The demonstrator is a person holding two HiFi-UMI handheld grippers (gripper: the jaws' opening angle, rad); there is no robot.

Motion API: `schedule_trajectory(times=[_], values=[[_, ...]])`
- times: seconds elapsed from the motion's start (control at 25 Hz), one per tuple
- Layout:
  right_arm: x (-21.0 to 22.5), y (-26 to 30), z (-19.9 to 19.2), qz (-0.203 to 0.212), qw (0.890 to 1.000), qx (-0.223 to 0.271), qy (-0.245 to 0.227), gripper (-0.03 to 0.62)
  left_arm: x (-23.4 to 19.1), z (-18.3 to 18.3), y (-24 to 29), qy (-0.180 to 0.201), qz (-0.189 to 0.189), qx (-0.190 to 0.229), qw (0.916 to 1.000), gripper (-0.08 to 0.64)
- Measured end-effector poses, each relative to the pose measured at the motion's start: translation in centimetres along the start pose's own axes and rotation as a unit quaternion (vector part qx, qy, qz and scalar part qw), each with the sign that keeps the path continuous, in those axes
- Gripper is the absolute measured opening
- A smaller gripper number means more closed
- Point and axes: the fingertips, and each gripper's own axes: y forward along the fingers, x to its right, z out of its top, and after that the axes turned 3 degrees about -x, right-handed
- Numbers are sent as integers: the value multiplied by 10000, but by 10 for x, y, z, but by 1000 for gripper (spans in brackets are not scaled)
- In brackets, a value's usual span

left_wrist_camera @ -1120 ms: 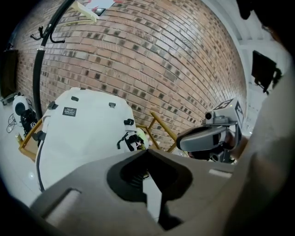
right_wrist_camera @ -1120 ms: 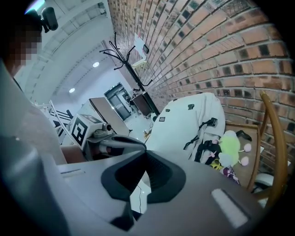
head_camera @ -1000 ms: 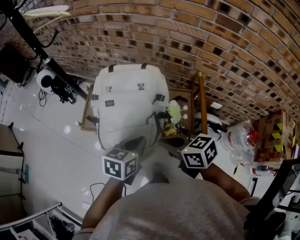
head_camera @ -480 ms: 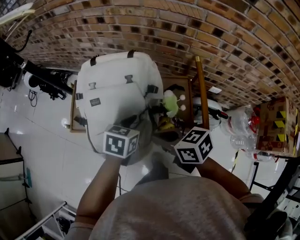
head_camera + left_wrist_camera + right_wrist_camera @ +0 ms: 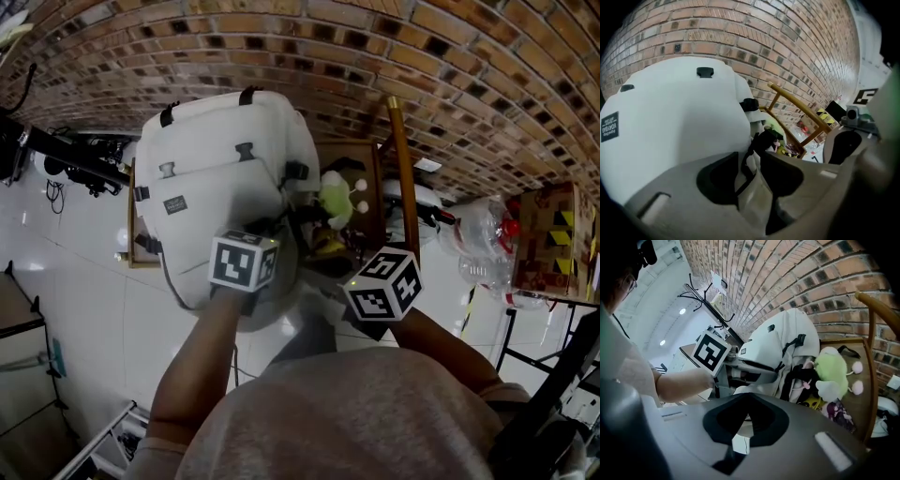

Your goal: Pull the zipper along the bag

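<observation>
Both closed: left tongs (image 5: pixel 754 161) apparently pinch the bag (image 5: pixel 670 122); right tongs (image 5: pixel 745 420) empty.

The wall (image 5: pixel 394 56) is red-brown brick, some bricks darker, with pale mortar. The bag (image 5: pixel 216 159) is off-white, with black buckles and a small dark label. At three o'clock from it, the plush (image 5: pixel 335 197) is lime green with pale pink balls. The chair (image 5: pixel 401 169) is ochre wood. The floor (image 5: pixel 75 281) is glossy white tile. The left gripper (image 5: pixel 752 164) and right gripper (image 5: pixel 748 399) are grey with black pads, and their cubes carry black square markers on white. At three o'clock in the head view, the box (image 5: pixel 548 246) is brown with yellow-and-black stripes. The shirt (image 5: pixel 356 412) is grey.
</observation>
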Motion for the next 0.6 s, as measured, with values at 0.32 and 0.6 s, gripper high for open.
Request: schedule_trajectory(times=[0.32, 0.6], values=[[4, -1, 6, -30, 10000, 38, 67, 0, -20, -7, 4, 390, 539, -180, 9976, 43], [9, 2, 8, -20, 10000, 35, 78, 0, -15, -7, -4, -185, 45, 64, 9998, 35]])
